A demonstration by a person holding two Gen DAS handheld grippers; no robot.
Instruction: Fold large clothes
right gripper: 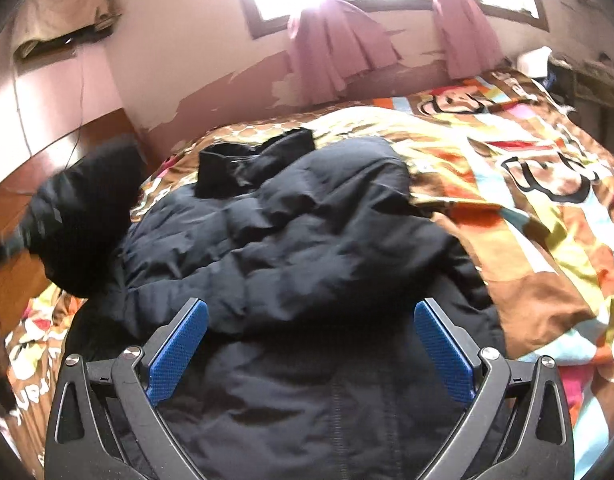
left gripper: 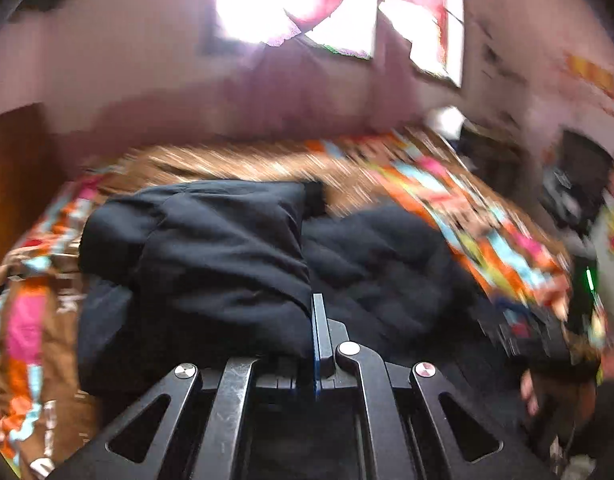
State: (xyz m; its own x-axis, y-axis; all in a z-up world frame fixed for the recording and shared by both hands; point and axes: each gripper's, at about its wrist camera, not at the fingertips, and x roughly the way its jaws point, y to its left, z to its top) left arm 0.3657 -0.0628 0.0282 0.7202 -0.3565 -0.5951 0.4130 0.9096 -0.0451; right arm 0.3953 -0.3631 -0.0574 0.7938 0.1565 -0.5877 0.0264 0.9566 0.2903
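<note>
A large black puffer jacket (right gripper: 299,232) lies spread on a bed with a bright patterned cover (right gripper: 527,184). My left gripper (left gripper: 318,320) is shut on a fold of the jacket (left gripper: 227,248) and holds that part lifted over the rest; the view is motion-blurred. In the right wrist view this lifted part (right gripper: 79,216) hangs at the left. My right gripper (right gripper: 311,344) is open and empty, its blue pads (right gripper: 179,352) on either side of the jacket's near part, just above it.
The bed cover (left gripper: 487,224) surrounds the jacket. A wooden headboard (right gripper: 59,148) stands at the left, a peeling wall with windows and pink curtains (right gripper: 339,52) behind the bed. Clutter sits at the far right corner (right gripper: 539,60).
</note>
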